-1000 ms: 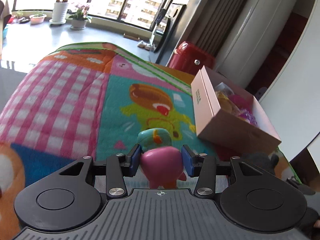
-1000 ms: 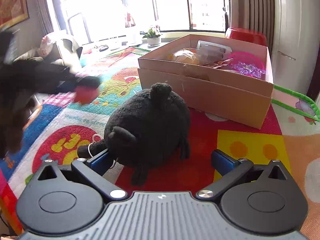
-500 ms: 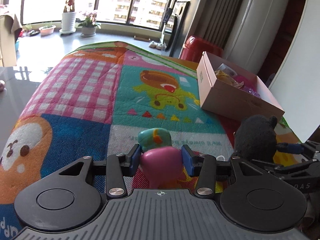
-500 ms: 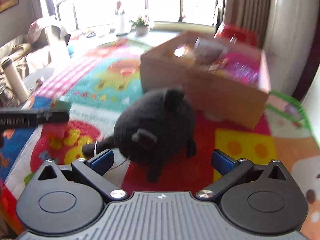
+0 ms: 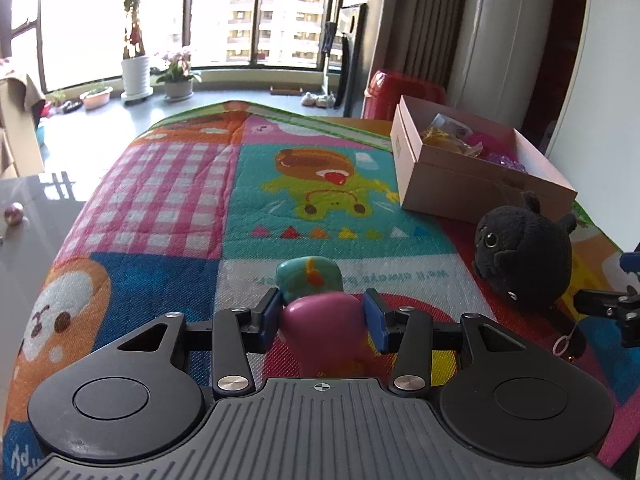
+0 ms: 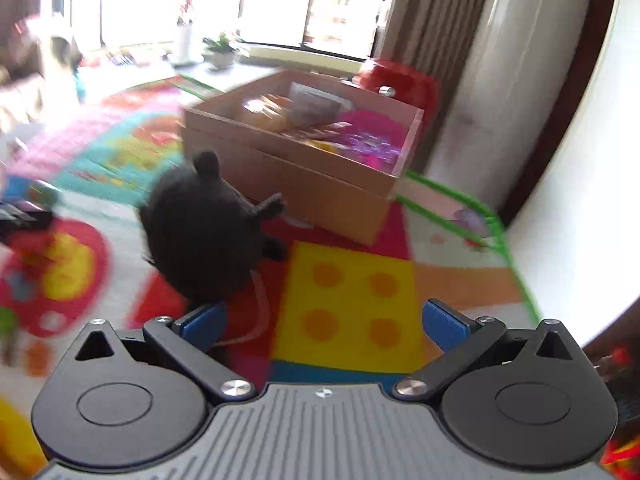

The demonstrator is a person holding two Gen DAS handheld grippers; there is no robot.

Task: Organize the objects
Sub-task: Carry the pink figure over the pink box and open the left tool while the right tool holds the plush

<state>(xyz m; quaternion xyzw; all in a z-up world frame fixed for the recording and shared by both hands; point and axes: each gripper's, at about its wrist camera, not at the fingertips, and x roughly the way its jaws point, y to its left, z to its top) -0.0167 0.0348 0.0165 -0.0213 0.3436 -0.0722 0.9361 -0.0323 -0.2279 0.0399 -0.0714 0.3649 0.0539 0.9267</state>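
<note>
My left gripper [image 5: 323, 315] is shut on a pink and teal toy [image 5: 316, 300] and holds it above the colourful play mat [image 5: 168, 192]. A black plush toy [image 5: 520, 256] sits on the mat to its right, near an open cardboard box [image 5: 472, 176] filled with toys. My right gripper [image 6: 324, 320] is open and empty. The black plush [image 6: 200, 232] lies just beyond its left finger, and the box [image 6: 296, 168] stands behind the plush. Part of the right gripper shows at the right edge of the left wrist view [image 5: 612, 308].
A red container [image 5: 400, 92] stands behind the box, by a white wall and curtain. Potted plants [image 5: 176, 76] line the window sill. A grey floor with a small ball [image 5: 14, 213] lies left of the mat. The mat's green edge [image 6: 480, 208] runs close to the wall.
My left gripper has pulled back and up with the toy, so the box is now farther away. My right gripper has swung right and back, and the plush now lies left of centre.
</note>
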